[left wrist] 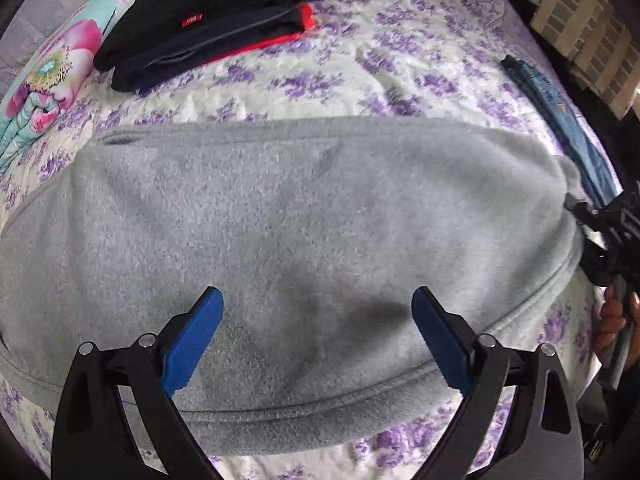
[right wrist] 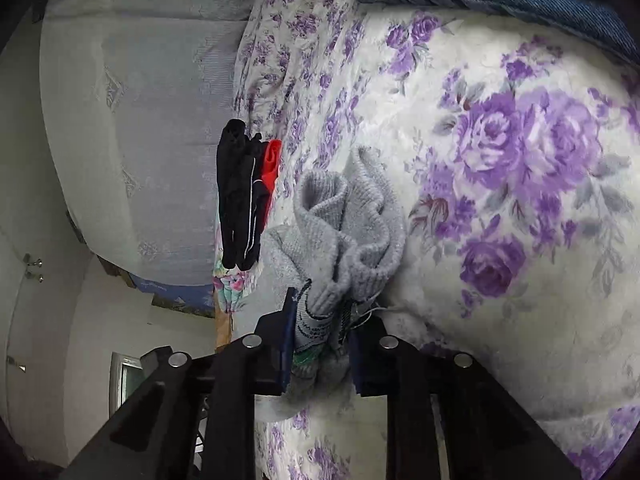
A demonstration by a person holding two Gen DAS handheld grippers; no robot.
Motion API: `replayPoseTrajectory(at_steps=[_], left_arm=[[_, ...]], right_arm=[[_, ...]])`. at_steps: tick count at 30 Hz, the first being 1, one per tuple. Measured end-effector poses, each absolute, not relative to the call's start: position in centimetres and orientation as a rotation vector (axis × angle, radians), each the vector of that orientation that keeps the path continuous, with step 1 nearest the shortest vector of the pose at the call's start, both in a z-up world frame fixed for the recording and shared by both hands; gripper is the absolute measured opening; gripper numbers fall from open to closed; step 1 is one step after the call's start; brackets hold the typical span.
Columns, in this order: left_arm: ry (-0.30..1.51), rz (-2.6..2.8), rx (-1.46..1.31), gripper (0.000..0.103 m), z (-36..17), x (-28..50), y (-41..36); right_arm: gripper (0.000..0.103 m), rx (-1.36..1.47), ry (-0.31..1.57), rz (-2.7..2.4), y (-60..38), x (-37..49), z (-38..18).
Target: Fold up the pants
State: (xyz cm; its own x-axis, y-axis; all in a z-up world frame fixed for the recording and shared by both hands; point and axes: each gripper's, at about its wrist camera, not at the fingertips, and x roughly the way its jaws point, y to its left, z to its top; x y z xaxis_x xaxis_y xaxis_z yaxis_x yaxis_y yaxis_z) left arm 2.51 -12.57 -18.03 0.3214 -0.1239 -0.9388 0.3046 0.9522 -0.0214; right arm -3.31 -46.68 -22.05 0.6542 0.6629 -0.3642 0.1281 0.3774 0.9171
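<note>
Fleece everywhere: one pair of grey pants (left wrist: 304,224), soft and nubby, lies flat across the quilted bedspread (left wrist: 400,64) printed with purple roses. Left gripper (left wrist: 316,336) hangs over the fleece, its two blue pads spread wide with nothing between them. Right gripper (right wrist: 320,344) is clamped on a bunched, ribbed end of the pants, printed tag showing between the pads. At eleven o'clock sits one stack of dark folded clothes (left wrist: 216,20) with a red edge; at two o'clock, one strip of denim (left wrist: 560,120).
</note>
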Motion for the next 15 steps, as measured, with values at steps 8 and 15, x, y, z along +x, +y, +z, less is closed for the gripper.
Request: replayPoseTrajectory(at_steps=[8, 15], left_arm=[[1.182, -0.24, 0.217, 0.092, -16.7, 2.6, -12.4], [1.095, -0.284, 0.261, 0.092, -14.0, 1.8, -11.5]], right_arm=[[0.024, 1.129, 0.828, 0.364, -46.3, -3.7, -21.7], [0.025, 1.093, 0.825, 0.278, -45.4, -3.8, -20.9]])
